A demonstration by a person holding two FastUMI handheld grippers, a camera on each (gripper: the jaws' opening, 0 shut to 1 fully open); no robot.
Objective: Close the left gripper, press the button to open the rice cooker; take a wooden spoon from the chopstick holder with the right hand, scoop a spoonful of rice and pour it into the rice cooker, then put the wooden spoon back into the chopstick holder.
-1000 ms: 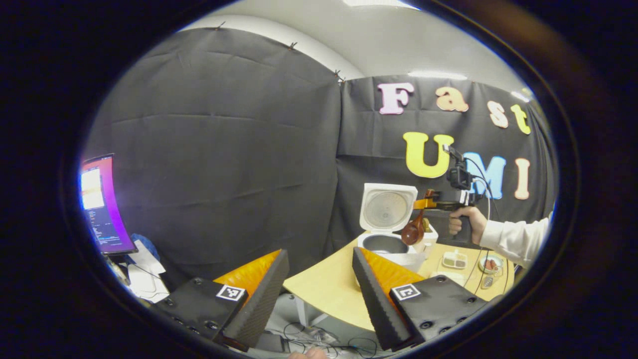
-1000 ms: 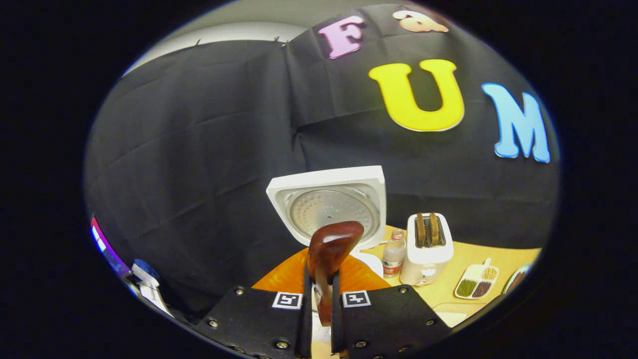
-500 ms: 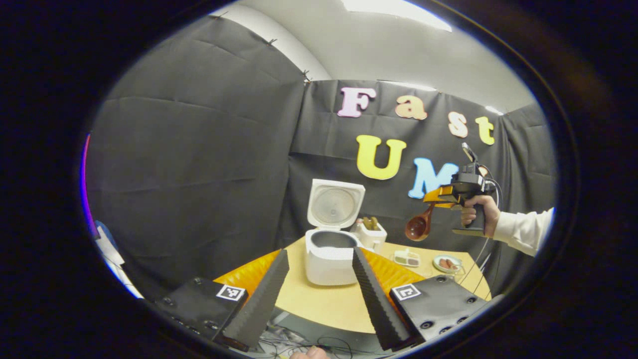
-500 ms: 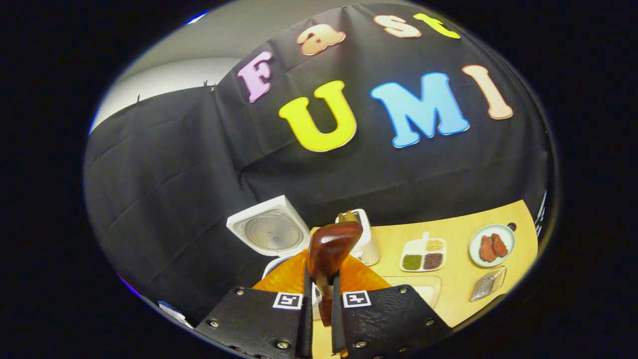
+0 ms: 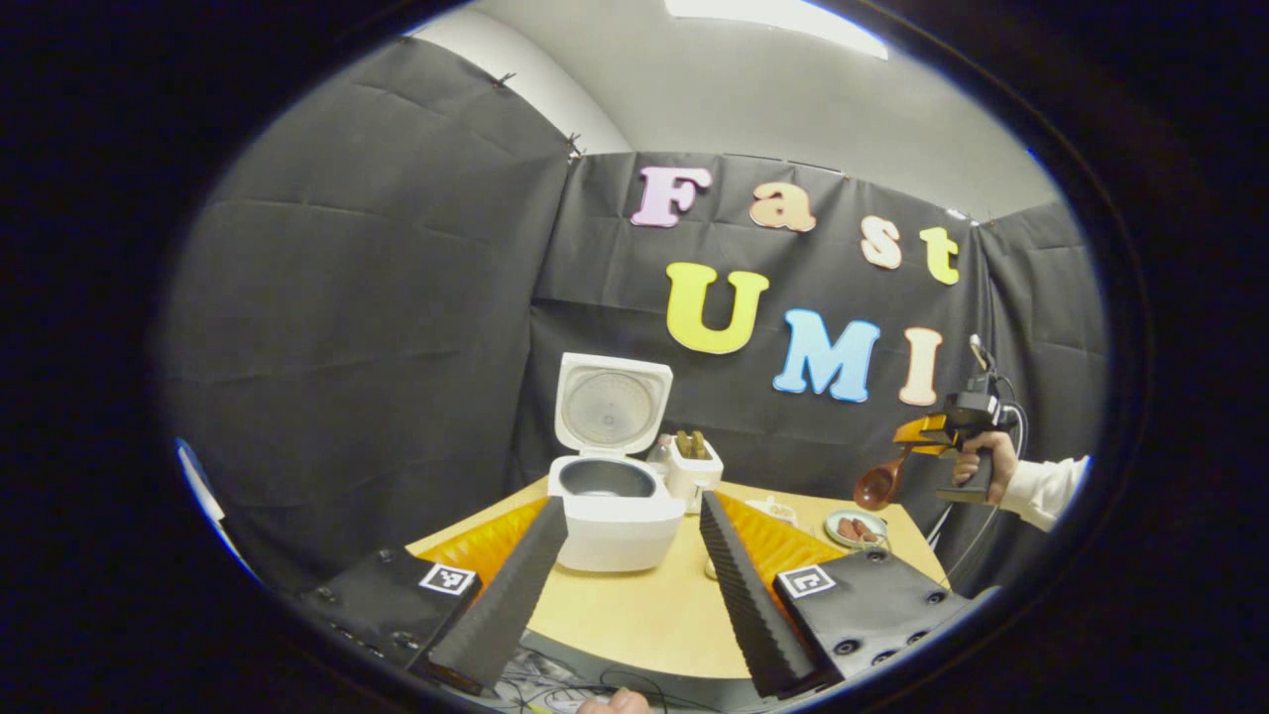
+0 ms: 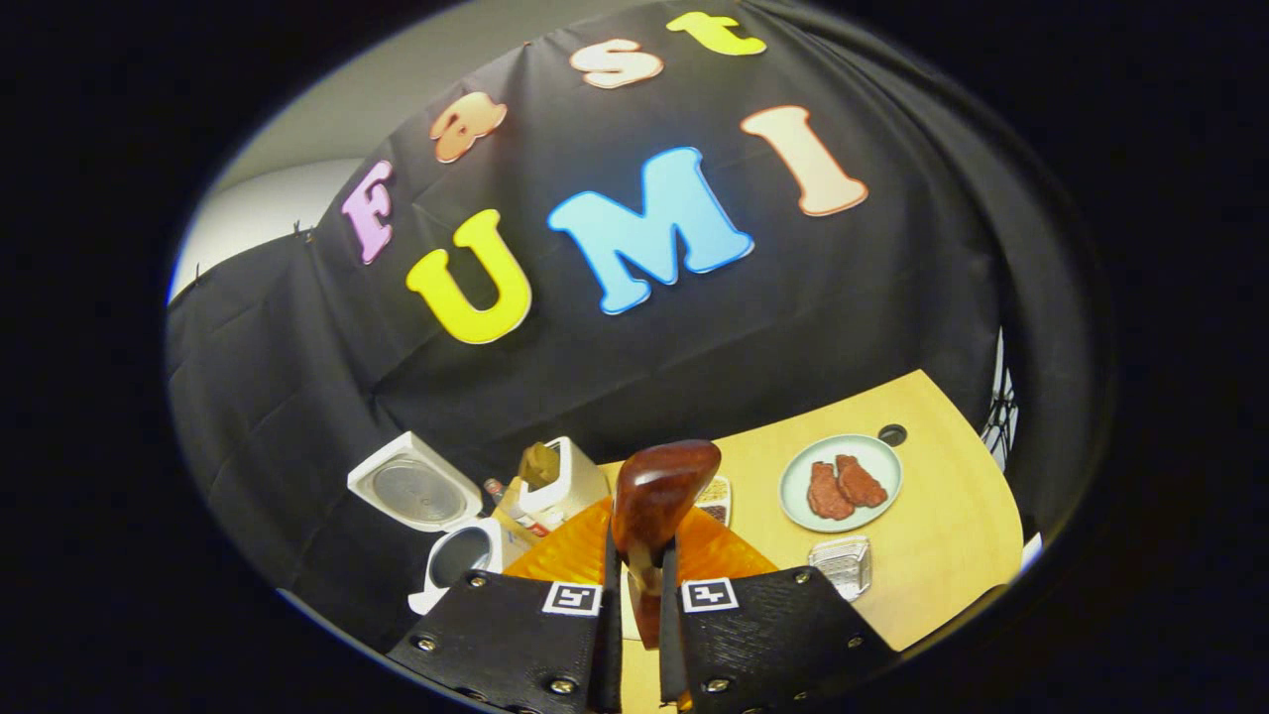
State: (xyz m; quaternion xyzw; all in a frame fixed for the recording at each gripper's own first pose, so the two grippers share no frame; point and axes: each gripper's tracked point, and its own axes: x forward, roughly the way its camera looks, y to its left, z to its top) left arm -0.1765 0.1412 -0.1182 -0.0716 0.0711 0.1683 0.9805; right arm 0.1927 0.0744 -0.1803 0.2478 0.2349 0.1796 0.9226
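The white rice cooker (image 5: 615, 506) stands on the wooden table (image 5: 634, 615) with its lid raised and its dark pot showing. My left gripper (image 5: 625, 555) is open, low over the table's near edge, with the cooker framed between its fingers. Far right in the left gripper view, a hand holds my right gripper (image 5: 917, 436) in the air, and the dark wooden spoon (image 5: 877, 486) hangs from it, bowl down. In the right gripper view my right gripper (image 6: 637, 555) is shut on the spoon (image 6: 659, 496), whose bowl rises ahead. The rice cooker (image 6: 441, 526) lies far below left.
A white toaster (image 5: 691, 466) stands right of the cooker. A plate with red pieces (image 6: 841, 483), a divided dish (image 6: 716, 499) and a small clear tray (image 6: 841, 565) lie on the table (image 6: 942, 535). A white sleeve (image 5: 1046, 491) reaches in from the right.
My right gripper has carried the spoon away from over the cooker, to the right and higher. My left gripper's view has swung right, bringing the cooker between its fingers.
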